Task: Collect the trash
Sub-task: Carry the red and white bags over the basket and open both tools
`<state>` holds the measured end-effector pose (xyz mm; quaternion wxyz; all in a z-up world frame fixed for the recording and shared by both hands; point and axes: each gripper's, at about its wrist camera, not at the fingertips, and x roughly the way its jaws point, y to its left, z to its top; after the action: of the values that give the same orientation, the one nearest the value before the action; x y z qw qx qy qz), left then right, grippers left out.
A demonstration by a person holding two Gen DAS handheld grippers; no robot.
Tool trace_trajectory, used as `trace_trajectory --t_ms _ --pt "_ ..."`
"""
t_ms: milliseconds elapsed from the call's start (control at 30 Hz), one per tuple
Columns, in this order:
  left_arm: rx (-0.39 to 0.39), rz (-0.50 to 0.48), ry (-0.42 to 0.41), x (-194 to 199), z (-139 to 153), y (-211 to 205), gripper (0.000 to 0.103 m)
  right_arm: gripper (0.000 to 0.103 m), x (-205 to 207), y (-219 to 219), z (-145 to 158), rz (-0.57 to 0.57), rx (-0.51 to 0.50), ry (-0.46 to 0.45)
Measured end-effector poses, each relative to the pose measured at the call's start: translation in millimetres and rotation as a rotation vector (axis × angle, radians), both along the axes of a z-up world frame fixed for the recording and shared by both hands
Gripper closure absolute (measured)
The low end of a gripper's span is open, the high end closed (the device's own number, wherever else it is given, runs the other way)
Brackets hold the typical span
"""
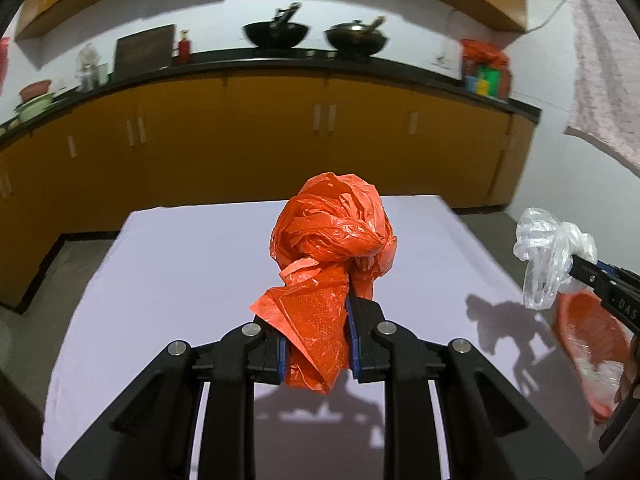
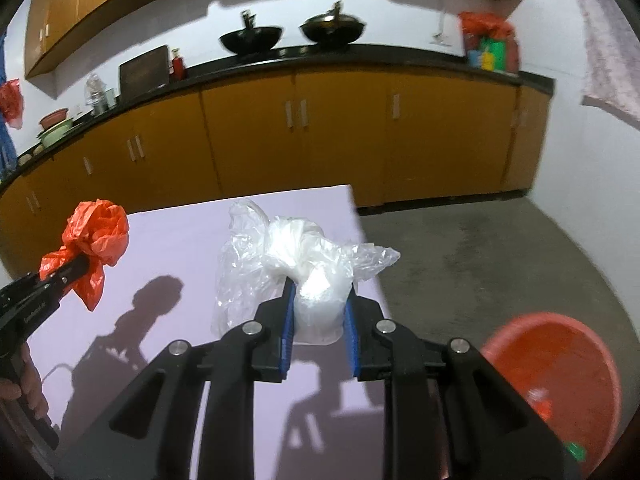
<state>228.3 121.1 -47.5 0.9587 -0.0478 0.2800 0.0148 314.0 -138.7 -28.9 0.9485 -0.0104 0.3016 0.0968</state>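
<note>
My left gripper [image 1: 316, 320] is shut on a crumpled orange plastic bag [image 1: 332, 236] and holds it above the white table [image 1: 180, 272]. The same bag [image 2: 96, 240] shows at the left of the right wrist view, pinched in the left gripper [image 2: 82, 266]. My right gripper [image 2: 320, 304] is shut on a crumpled clear plastic bag [image 2: 288, 252], held above the table's right edge [image 2: 360, 232]. That bag [image 1: 548, 256] and right gripper [image 1: 580, 264] show at the right of the left wrist view. An orange tub [image 2: 556, 380] sits on the floor, right of the table.
The tub [image 1: 592, 352] holds a few bits of trash. Yellow kitchen cabinets [image 1: 280, 136] with a black counter run behind the table, with two black woks [image 1: 276, 34] on top. Grey floor [image 2: 480, 256] lies to the right. A cloth [image 1: 608, 68] hangs at far right.
</note>
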Motion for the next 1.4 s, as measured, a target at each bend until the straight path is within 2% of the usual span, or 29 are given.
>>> trace_trajectory --t_ms 333,667,1133,1400 --pt "-0.016 -0.162 -0.028 -32 21 -78 0.081 0.081 -72 -89 28 -0.164 0.012 -0.043" --pt "-0.019 -0.307 -0.038 -41 28 -146 0.081 0.081 -112 -162 36 -0.302 0.013 -0.079" --pt "-0.015 -0.463 -0.027 -43 21 -226 0.081 0.081 -133 -222 31 -0.425 0.02 -0.097" --pt "0.008 -0.507 -0.009 -42 12 -255 0.081 0.081 -138 -244 24 -0.462 0.036 -0.097"
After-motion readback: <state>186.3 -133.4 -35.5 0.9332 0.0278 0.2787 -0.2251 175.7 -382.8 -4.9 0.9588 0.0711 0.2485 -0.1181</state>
